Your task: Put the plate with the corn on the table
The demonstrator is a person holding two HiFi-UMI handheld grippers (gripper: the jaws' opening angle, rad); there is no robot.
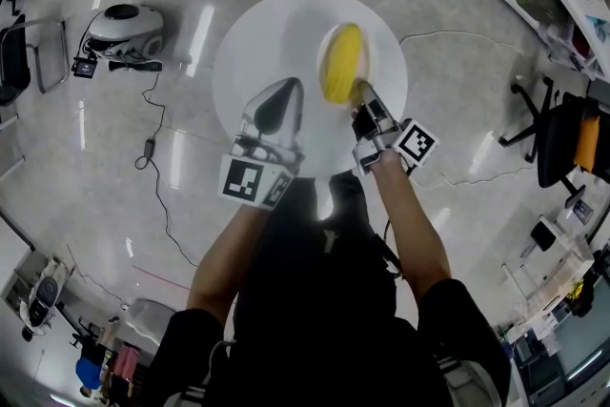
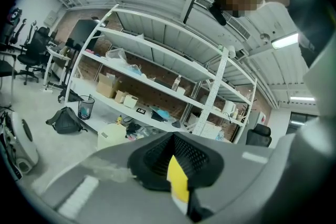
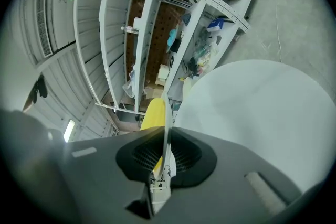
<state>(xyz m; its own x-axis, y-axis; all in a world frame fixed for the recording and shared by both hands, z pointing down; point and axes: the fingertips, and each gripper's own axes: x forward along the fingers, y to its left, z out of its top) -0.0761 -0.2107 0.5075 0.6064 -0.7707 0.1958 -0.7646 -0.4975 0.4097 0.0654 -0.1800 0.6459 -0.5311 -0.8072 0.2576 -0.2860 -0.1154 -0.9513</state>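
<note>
My right claw (image 1: 362, 95) is clenched on the near rim of the plate (image 1: 366, 55). In the right gripper view the plate shows edge-on, running straight out from between the jaws. The corn (image 1: 341, 62) lies on the plate just beyond the claw, over the round white table (image 1: 248, 43). I cannot tell whether the plate touches the table. My left claw (image 1: 276, 105) is beside it, closed on nothing.

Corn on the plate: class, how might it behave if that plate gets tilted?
The corn looks rounded and loose, so it would likely roll. The plate seems thin and stiff, pinched at one edge by the right tongs, so it may tip sideways.
</note>
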